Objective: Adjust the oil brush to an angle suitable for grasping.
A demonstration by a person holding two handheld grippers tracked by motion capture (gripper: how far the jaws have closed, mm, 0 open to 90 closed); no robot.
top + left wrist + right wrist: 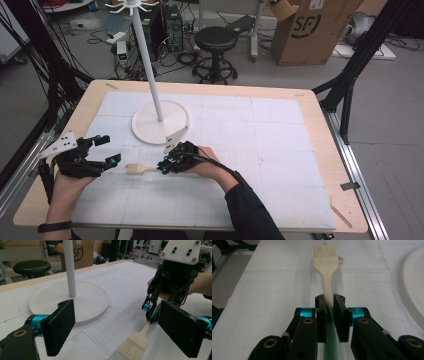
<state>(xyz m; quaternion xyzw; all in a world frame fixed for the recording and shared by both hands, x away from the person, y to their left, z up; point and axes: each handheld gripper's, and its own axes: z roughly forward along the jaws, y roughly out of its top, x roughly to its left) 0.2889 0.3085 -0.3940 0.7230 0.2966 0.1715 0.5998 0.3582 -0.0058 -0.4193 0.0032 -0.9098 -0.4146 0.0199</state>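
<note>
A brush (136, 168) with a cream bristle head and a green handle lies level just above the white table mat (260, 145). My right gripper (162, 167) is shut on its handle, and the bristles point left toward my left gripper (110, 149). The right gripper view looks along the brush (325, 257), with the jaws of the right gripper (329, 302) clamped on the handle. My left gripper (120, 327) stands open with nothing held. In its view the brush head (135, 346) lies low between the jaws, not touching them, and the right gripper (148, 311) is behind it.
A white stand with a round base (160, 122) and a tall pole topped with hooks rises just behind the grippers. Beyond the table stand a black stool (216, 40) and a cardboard box (310, 30). A thin wooden stick (340, 212) lies near the front right corner.
</note>
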